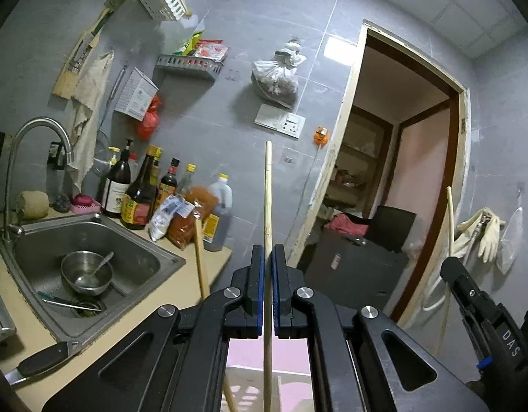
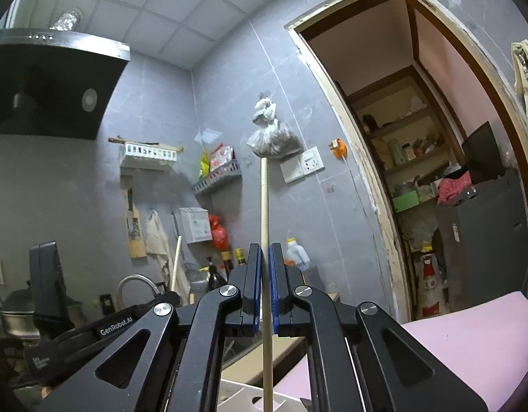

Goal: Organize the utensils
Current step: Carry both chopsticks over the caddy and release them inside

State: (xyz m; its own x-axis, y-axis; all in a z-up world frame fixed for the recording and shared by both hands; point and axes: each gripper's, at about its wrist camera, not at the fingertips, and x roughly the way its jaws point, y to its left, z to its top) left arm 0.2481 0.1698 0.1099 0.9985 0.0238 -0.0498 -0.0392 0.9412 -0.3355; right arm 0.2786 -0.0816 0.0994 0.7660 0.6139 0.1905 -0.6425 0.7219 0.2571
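My left gripper is shut on a pale wooden chopstick that stands upright between the blue pads and reaches well above them. My right gripper is shut on a second wooden chopstick, also upright. In the left wrist view the right gripper shows at the right edge with its chopstick sticking up. Another wooden stick stands just left of my left gripper, its lower end hidden. In the right wrist view the left gripper's body shows at the lower left with a stick rising beside it.
A steel sink at left holds a bowl with a spoon. Sauce bottles line the counter behind it. A knife handle lies on the counter's front. A pink surface lies below right. A doorway opens at right.
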